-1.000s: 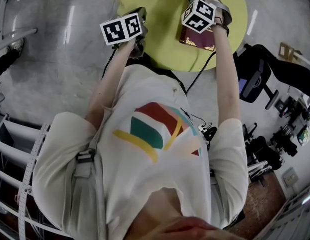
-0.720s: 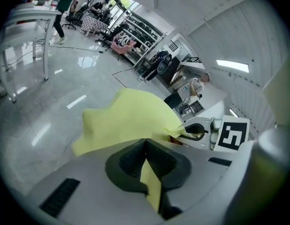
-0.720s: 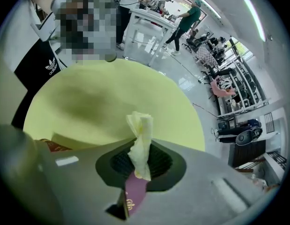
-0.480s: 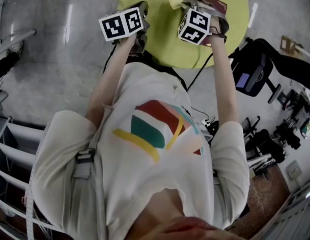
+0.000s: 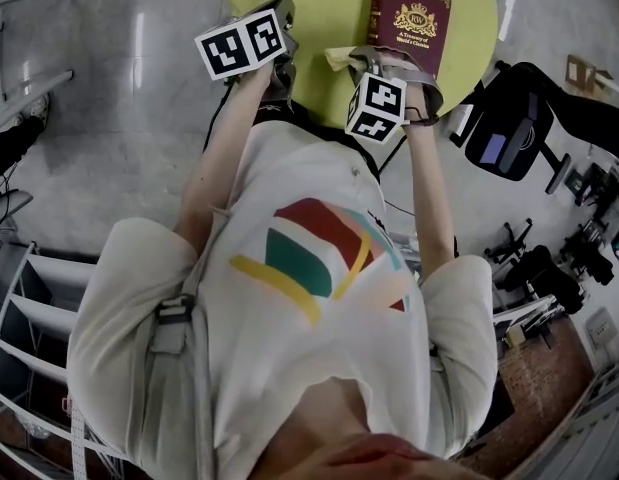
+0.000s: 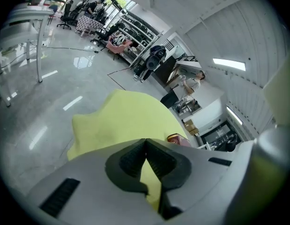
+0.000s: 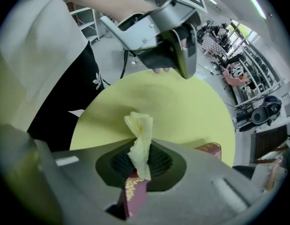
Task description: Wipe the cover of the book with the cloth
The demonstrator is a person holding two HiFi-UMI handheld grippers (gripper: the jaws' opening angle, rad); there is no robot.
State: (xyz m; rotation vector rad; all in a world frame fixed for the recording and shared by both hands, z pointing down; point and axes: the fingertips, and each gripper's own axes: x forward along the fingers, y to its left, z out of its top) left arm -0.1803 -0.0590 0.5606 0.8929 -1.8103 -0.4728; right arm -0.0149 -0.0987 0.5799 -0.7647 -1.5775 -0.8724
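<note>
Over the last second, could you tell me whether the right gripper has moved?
Yes. Against the yellow table, the right gripper, shut on the cloth, has drawn back toward the near edge and the person, leaving the book uncovered.

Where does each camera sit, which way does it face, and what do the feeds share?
Head view: on the person's head, looking steeply down at the table and book; shirt and forearms show.
Left gripper view: on the left hand-held gripper, facing along its shut, empty jaws across the table; only its own body shows.
Right gripper view: on the right hand-held gripper, jaws shut on the cloth, facing toward the person's shirt.
Shared: head and right gripper views both show the left hand-held gripper; all three show the book.
</note>
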